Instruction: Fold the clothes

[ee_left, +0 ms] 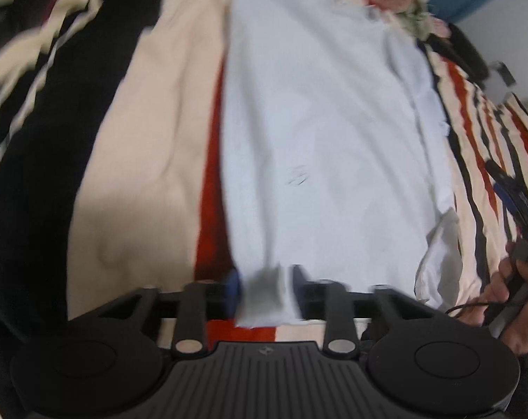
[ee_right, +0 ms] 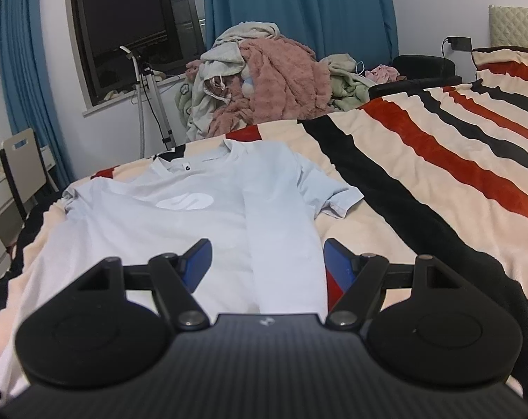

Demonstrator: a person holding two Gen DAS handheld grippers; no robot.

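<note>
The left gripper (ee_left: 265,286) has a fold of the pale blue T-shirt's (ee_right: 180,216) hem between its half-parted blue fingers (ee_left: 233,284); blur hides whether the pads press it. The right gripper (ee_right: 265,265) hangs low over the shirt's folded edge, jaws wide and holding nothing. The shirt lies flat on a striped blanket (ee_right: 438,160), one sleeve (ee_right: 330,192) spread out. Beyond the bed, a heap of clothes (ee_right: 264,80) sits before blue curtains (ee_right: 298,10).

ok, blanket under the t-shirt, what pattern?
Cream with red and black stripes. The blanket shows best in the right wrist view, beside the t-shirt.
</note>
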